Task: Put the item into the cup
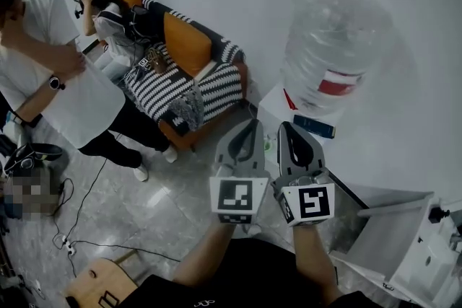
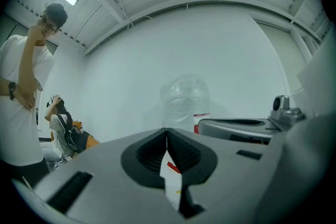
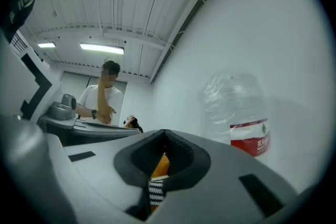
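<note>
My left claw (image 1: 249, 130) and my right claw (image 1: 289, 132) are side by side in the middle of the frame; both have their tips pressed together with nothing in them; a big water bottle (image 1: 336, 47) stands at the upper right; a striped sofa (image 1: 189, 79) sits at the upper left; I cannot see the item or the cup.

Grey left gripper (image 1: 253, 125), right gripper (image 1: 286, 128) (black-and-white marker cubes (image 1: 236, 199)); black top (image 1: 249, 276).
</note>
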